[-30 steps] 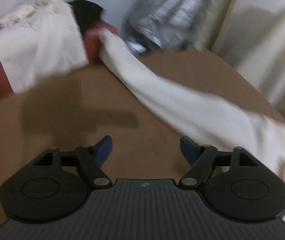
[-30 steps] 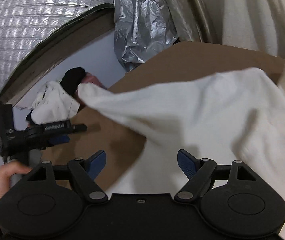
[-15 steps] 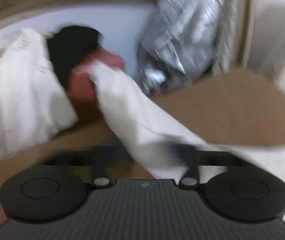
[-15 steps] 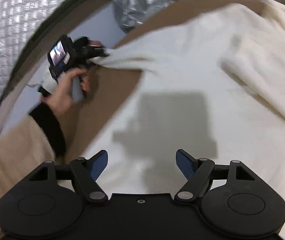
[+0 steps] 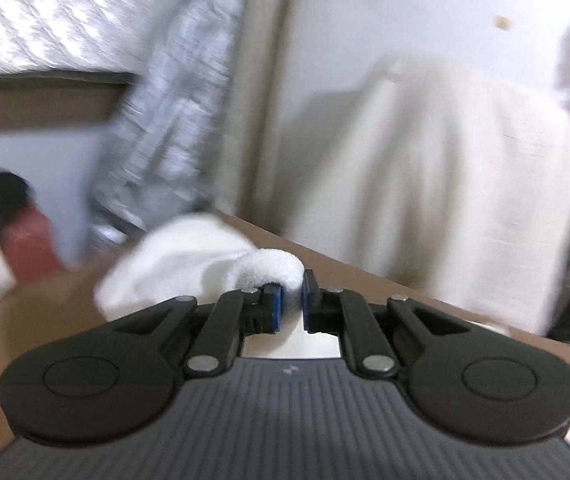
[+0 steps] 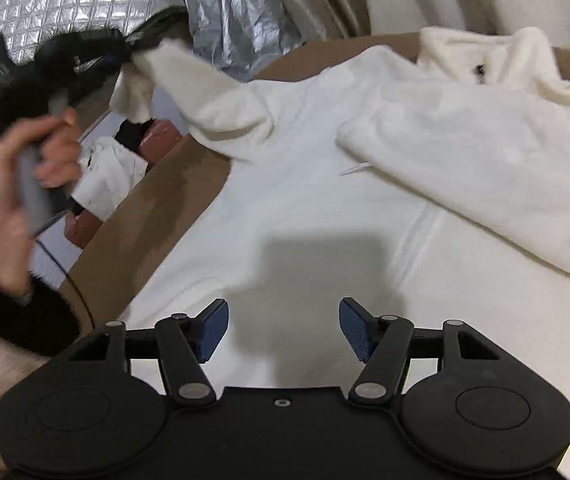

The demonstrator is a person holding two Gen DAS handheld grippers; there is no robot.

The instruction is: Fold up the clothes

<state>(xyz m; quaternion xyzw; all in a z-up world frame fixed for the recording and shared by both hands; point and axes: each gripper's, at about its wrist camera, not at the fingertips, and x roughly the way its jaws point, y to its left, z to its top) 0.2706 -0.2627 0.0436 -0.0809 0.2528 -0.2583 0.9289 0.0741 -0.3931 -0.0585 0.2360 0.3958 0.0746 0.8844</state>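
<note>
A white fleece top (image 6: 325,208) lies spread on the brown table (image 6: 157,216), collar (image 6: 481,60) at the far side. Its right sleeve (image 6: 465,160) is folded across the body. My left gripper (image 5: 293,296) pinches the cuff of the left sleeve (image 5: 205,264) between its blue pads, though the jaws are starting to open. In the right wrist view that gripper (image 6: 85,56) is blurred and holds the sleeve (image 6: 213,104) lifted off the table. My right gripper (image 6: 283,320) hovers over the lower body of the top, jaws closing with nothing between them.
A person's hand (image 6: 33,184) grips the left tool's handle. Beyond the table's left edge lie a white cloth (image 6: 109,176) and a red item (image 6: 161,138). Crumpled silver foil (image 6: 241,12) stands at the back. A white cloth (image 5: 445,200) hangs behind the table.
My left gripper went from open over the table to shut on the sleeve cuff, then swung up and to the right with it. My right gripper moved over the top's body and narrowed its jaws.
</note>
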